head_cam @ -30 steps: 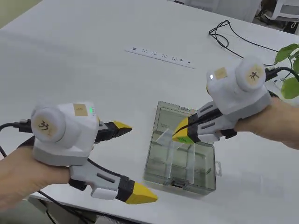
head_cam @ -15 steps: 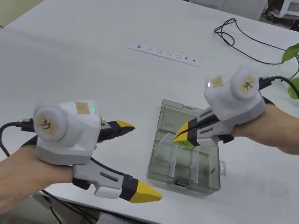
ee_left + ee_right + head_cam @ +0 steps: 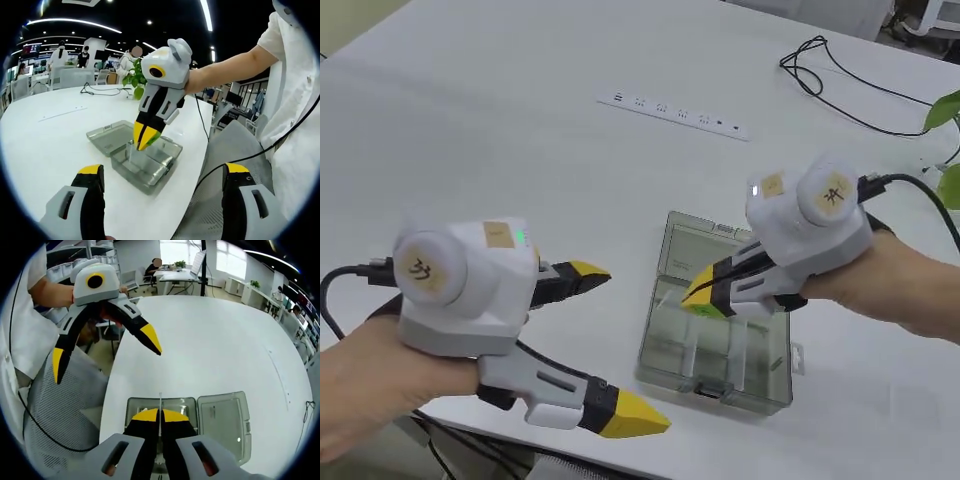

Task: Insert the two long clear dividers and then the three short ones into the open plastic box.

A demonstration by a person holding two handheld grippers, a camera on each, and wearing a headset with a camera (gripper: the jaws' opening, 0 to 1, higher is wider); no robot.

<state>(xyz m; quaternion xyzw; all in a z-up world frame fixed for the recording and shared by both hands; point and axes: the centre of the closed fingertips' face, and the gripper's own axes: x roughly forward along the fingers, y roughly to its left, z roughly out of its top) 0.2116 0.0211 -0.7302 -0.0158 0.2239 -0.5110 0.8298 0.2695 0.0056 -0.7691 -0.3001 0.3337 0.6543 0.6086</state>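
A thin clear divider (image 3: 160, 402) is being pinched edge-on between the right gripper's (image 3: 696, 296) pressed-together jaws, just above the open plastic box (image 3: 655, 335) on the bench (image 3: 500, 140). The left gripper (image 3: 625, 345) is being held beside the box, jaws spread wide and empty.

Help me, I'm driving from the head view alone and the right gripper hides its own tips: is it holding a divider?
Observer: Yes. The right gripper view shows the right gripper shut on a thin clear divider, seen edge-on.
Operator: Over which half of the box?
Observer: In the left gripper view its tips point down over the deeper half of the box, not the flat lid.
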